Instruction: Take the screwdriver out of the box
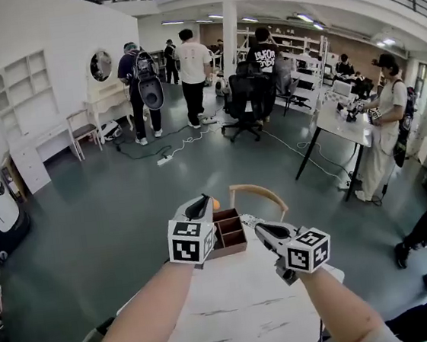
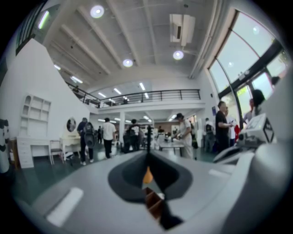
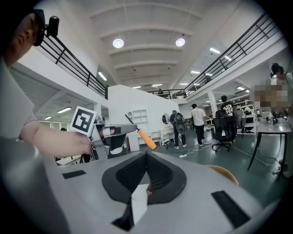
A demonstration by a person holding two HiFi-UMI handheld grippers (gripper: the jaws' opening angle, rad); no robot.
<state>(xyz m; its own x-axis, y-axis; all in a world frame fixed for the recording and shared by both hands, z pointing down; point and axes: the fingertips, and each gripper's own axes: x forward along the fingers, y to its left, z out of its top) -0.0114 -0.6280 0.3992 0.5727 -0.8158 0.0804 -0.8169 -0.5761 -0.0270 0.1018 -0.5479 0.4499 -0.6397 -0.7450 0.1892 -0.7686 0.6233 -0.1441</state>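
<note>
Left gripper (image 1: 202,202) pinches the screwdriver (image 3: 147,139), raised at the box's (image 1: 229,231) 11 o'clock; right gripper (image 1: 247,221) pressed together, empty, at its 3 o'clock.

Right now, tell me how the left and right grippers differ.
The left gripper is shut on the orange-handled screwdriver; the right gripper is shut on nothing. The left gripper hangs over the wooden box's left part; the right gripper points at its right edge. Both have jaws together.
</note>
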